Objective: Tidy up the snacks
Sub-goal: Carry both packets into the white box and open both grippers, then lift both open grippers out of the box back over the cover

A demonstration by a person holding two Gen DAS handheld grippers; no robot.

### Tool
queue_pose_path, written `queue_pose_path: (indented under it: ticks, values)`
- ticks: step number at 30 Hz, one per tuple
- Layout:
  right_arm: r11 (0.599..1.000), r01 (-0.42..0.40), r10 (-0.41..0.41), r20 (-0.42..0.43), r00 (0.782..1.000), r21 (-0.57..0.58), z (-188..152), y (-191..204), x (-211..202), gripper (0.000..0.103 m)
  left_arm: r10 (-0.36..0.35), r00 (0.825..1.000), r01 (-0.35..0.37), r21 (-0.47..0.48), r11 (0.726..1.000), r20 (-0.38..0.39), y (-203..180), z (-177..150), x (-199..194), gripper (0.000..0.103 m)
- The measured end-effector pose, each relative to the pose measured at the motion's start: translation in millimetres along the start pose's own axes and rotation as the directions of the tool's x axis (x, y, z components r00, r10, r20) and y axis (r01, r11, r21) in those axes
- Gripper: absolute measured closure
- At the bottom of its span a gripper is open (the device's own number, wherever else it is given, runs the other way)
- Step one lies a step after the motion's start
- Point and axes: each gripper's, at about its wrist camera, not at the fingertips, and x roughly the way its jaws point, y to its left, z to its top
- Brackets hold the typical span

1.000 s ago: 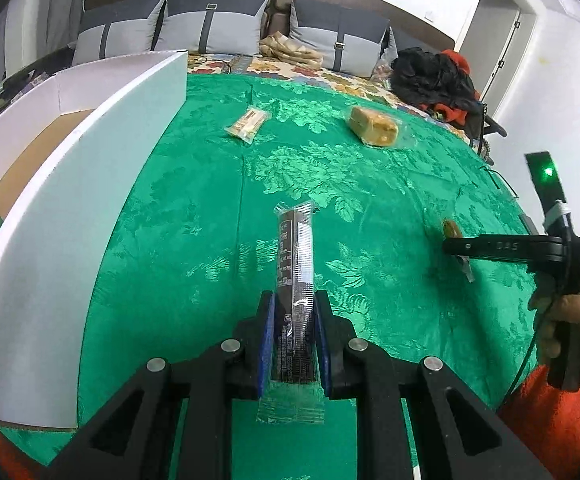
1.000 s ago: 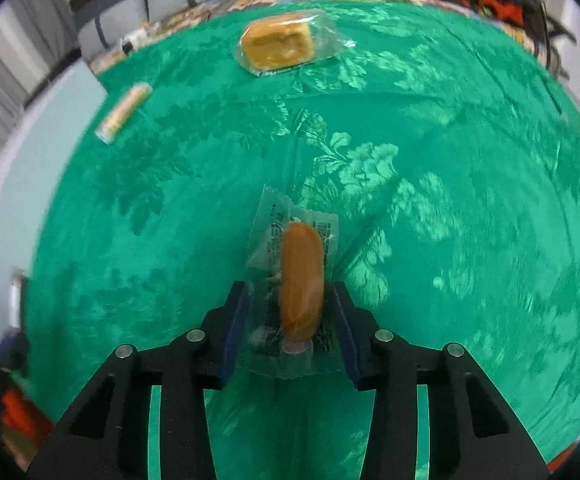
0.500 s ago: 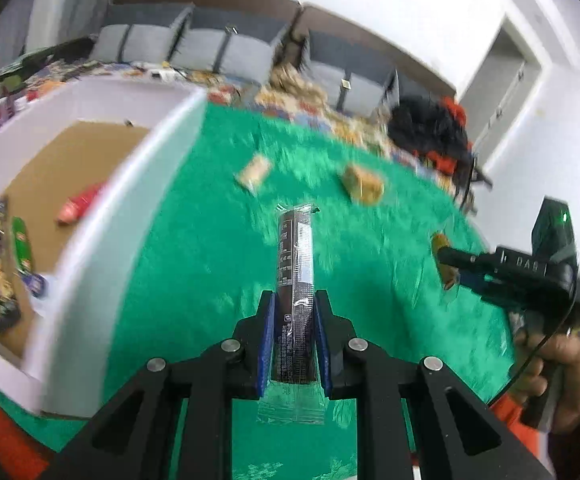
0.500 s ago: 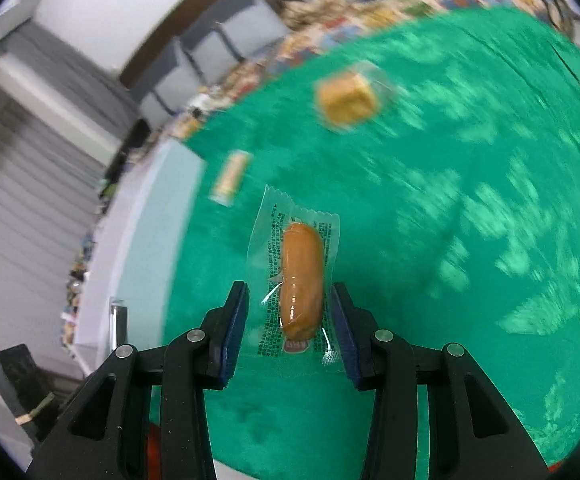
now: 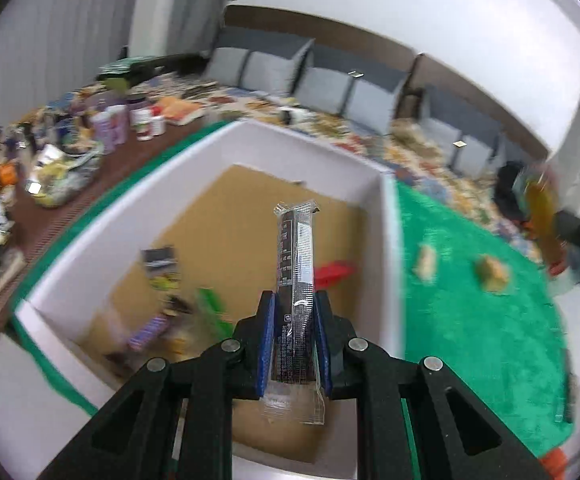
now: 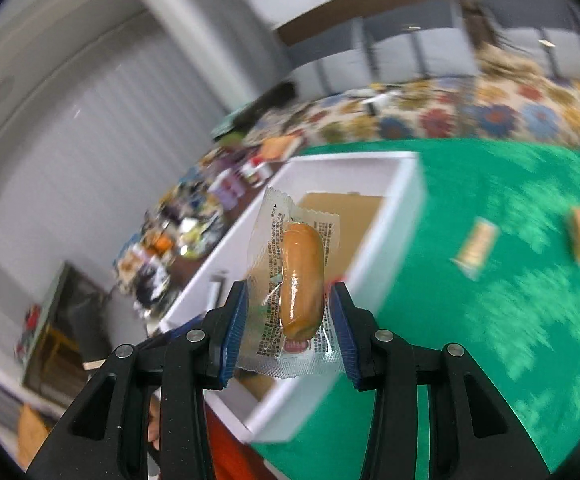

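The left gripper (image 5: 293,336) has its jaws clamped on a dark snack stick (image 5: 294,280) in clear wrap, which stands out forward between the blue pads above the white box (image 5: 373,176). The right gripper (image 6: 290,324) grips a wrapped sausage (image 6: 301,280) by the sides of its packet, just beside the box's wall. 2 more snacks (image 6: 475,246) lie apart on the green table (image 6: 509,320)

Dark snack stick (image 5: 294,280) and wrapped sausage (image 6: 301,280), both gripped
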Motion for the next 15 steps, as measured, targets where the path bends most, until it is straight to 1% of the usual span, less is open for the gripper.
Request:
queue_pose_path:
  ticks: [1, 3, 4, 5, 6, 7, 8, 9, 11, 13, 15]
  values:
    - [0.999, -0.008, 0.008, -0.011, 1.0, -0.042, 0.4, 14.8, 17.5, 0.058, 0.025, 1.0, -0.025, 0.006, 1.0, -0.003, 4.8, -1.4, 2.3, 0.085]
    - [0.994, 0.0, -0.003, -0.023, 1.0, -0.107, -0.3, 29.4, 40.1, 0.054, 0.08, 0.997, -0.08, 0.022, 0.997, -0.018, 15.8, -5.2, 11.6, 0.085]
    - [0.991, 0.013, -0.017, -0.028, 0.999, -0.13, -3.6, 35.6, 49.2, 0.047, 0.093, 0.995, -0.092, 0.023, 0.995, -0.028, 22.1, -7.5, 15.3, 0.084]
    - [0.989, 0.025, -0.03, -0.032, 0.999, -0.148, -6.5, 39.2, 57.9, 0.045, 0.106, 0.993, -0.105, 0.017, 0.994, -0.043, 25.2, -10.3, 20.5, 0.081]
    - [0.986, 0.036, -0.043, -0.035, 0.998, -0.164, -9.5, 41.5, 65.4, 0.043, 0.113, 0.992, -0.113, 0.003, 0.994, -0.061, 28.2, -13.3, 25.7, 0.065]
    - [0.984, 0.043, -0.05, -0.036, 0.998, -0.171, -12.6, 41.6, 66.9, 0.04, 0.123, 0.99, -0.124, -0.014, 0.992, -0.074, 31.4, -16.6, 29.1, 0.034]
    - [0.983, 0.051, -0.057, -0.03, 0.998, -0.175, -14.6, 40.5, 67.0, 0.04, 0.135, 0.988, -0.138, -0.028, 0.99, -0.075, 32.7, -18.9, 30.7, 0.021]
    - [0.982, 0.058, -0.063, -0.021, 0.998, -0.178, -16.7, 37.2, 63.7, 0.04, 0.153, 0.987, -0.155, -0.042, 0.987, -0.048, 34.0, -22.8, 28.3, 0.013]
    - [0.979, 0.079, -0.08, 0.004, 0.997, -0.188, -19.1, 28.8, 57.7, 0.035, 0.161, 0.987, -0.162, -0.043, 0.986, -0.025, 31.1, -26.3, 25.8, 0.013]
    - [0.972, 0.128, -0.121, 0.044, 0.992, -0.198, -22.8, 15.0, 44.2, 0.034, 0.154, 0.987, -0.155, -0.039, 0.987, -0.037, 24.3, -28.6, 24.8, 0.013]
    - [0.963, 0.178, -0.167, 0.073, 0.983, -0.201, -28.9, -1.7, 33.1, 0.034, 0.132, 0.991, -0.133, -0.045, 0.99, -0.018, 16.9, -32.8, 19.0, 0.013]
